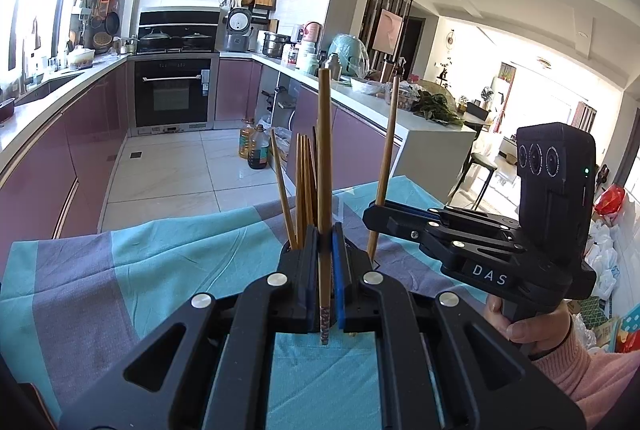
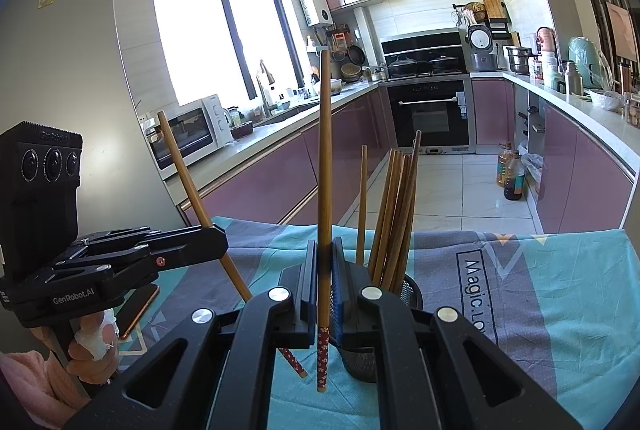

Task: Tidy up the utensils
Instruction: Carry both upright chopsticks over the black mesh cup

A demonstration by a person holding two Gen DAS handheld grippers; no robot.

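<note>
Left gripper [image 1: 325, 250] clamped on upright chopstick [image 1: 324, 157], right gripper [image 2: 324, 270] pinching another chopstick [image 2: 325, 157].

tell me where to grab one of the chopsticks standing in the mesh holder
Grip a chopstick on its bare upper shaft, coming from above with the jaws either side. The lone one standing apart from the bunch is easiest; the mesh holder hides the lower ends.

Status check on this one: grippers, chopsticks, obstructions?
Left gripper shut on one chopstick. Right gripper shut on another chopstick. Mesh holder with chopsticks close by; nothing blocking.
</note>
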